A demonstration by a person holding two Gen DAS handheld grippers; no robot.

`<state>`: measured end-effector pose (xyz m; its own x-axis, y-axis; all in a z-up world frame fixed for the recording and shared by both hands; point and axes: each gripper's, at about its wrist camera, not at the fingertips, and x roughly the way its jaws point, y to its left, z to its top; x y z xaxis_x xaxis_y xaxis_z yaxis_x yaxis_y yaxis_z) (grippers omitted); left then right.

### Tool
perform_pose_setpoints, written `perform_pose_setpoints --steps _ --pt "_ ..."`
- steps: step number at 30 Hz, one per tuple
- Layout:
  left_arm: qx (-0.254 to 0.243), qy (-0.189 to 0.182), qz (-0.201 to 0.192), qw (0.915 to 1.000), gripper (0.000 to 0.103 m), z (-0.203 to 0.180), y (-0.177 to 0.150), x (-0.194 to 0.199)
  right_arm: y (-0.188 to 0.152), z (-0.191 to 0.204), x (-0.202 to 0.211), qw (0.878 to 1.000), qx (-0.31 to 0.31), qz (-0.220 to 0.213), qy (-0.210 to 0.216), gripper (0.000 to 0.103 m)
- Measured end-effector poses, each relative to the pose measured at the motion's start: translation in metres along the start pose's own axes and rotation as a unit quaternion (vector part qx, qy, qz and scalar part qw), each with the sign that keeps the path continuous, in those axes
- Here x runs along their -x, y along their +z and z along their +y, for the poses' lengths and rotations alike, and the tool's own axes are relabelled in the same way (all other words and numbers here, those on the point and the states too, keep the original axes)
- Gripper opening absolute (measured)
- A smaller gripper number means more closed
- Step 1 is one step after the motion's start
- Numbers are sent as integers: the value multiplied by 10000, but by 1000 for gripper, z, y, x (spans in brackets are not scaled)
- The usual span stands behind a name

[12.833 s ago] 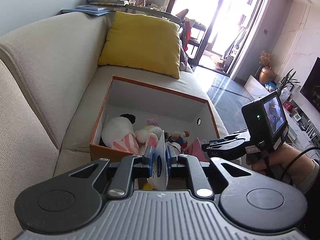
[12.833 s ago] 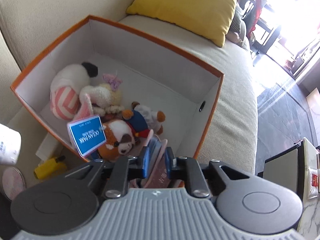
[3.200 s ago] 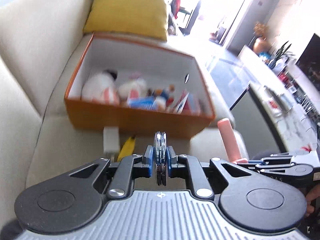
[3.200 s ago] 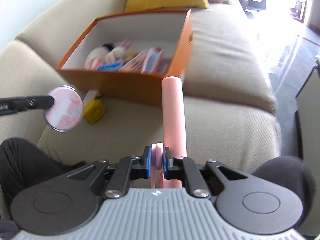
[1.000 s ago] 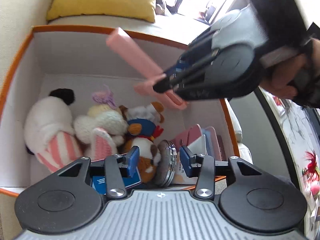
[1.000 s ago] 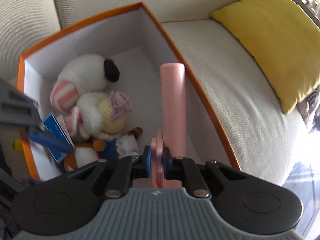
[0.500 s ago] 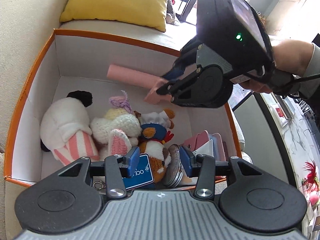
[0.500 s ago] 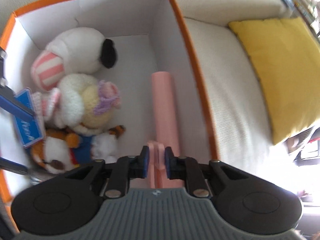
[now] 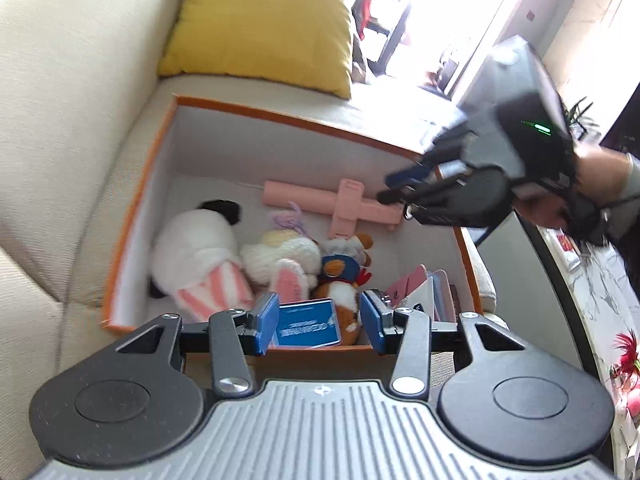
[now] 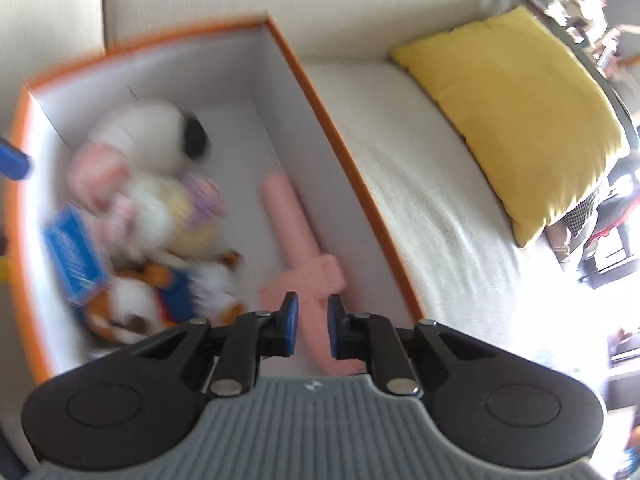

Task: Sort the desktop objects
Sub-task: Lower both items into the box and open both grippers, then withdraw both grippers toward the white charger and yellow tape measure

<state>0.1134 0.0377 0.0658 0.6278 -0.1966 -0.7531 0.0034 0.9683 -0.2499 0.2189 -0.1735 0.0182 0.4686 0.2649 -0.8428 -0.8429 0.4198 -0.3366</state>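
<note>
An orange box [image 9: 280,114] with white inner walls stands on the sofa. A pink stick-shaped object with a crosspiece [image 9: 336,205] lies on the box floor by the far wall; it also shows in the right wrist view [image 10: 298,248]. My right gripper [image 10: 309,324] is open and empty just above its near end, and shows in the left wrist view [image 9: 404,196]. My left gripper [image 9: 319,318] is open and empty over the box's near edge. Plush toys [image 9: 276,258], a blue card [image 9: 306,326] and pink booklets [image 9: 420,290] lie in the box.
A yellow cushion [image 9: 260,28] leans on the sofa behind the box. The beige sofa back [image 9: 68,92] rises to the left. A marble-topped table edge [image 9: 600,320] runs along the right.
My right gripper has opened and let go of the pink object, which now lies on the box floor. Both grippers have pulled back a little from the box.
</note>
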Motion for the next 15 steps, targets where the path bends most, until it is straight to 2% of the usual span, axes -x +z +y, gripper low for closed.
perform_pose_setpoints --steps 5,10,15 --pt "110 284 -149 9994 52 16 -16 34 -13 28 51 9948 -798 -601 214 15" --pt "326 678 -122 9971 52 33 -35 48 -28 67 88 9798 -1808 -773 358 15" --pt "393 803 -19 9960 52 34 -57 51 -46 100 107 9634 -2516 -826 412 15"
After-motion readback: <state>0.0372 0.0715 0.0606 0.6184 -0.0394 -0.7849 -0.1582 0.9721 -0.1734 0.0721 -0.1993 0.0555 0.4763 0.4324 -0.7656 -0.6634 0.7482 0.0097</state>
